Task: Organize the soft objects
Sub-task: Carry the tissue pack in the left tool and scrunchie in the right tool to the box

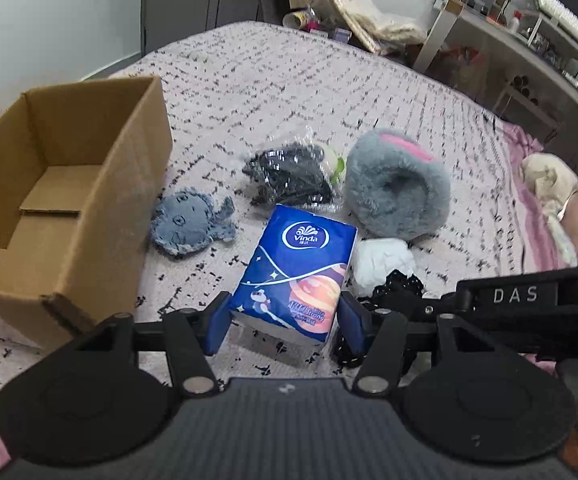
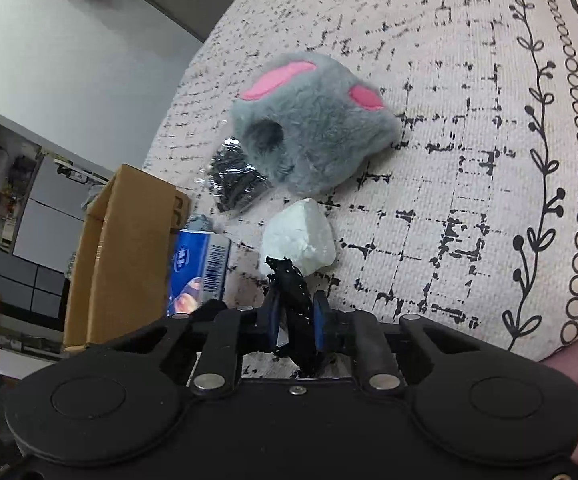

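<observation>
The left gripper point(image 1: 285, 322) brackets a blue plastic-wrapped Vinda tissue pack point(image 1: 297, 272) lying on the patterned bedspread point(image 1: 249, 80), its blue pads close on either side; whether they touch is unclear. The right gripper point(image 2: 295, 318), nearly closed, pinches a black lacy fabric piece point(image 2: 291, 280). Just beyond lie a white crumpled wad point(image 2: 297, 240), a blue-grey plush toy point(image 1: 189, 224), a bagged black item point(image 1: 289, 176) and a grey furry slipper with pink patches point(image 2: 313, 120). The slick wrapper could slip from a shallow grip before it reaches the open cardboard box point(image 1: 137, 152), to the left.

Right gripper point(image 2: 296, 322) jaws pinch black lace fabric point(image 2: 291, 280) before white wad point(image 2: 299, 238).
</observation>
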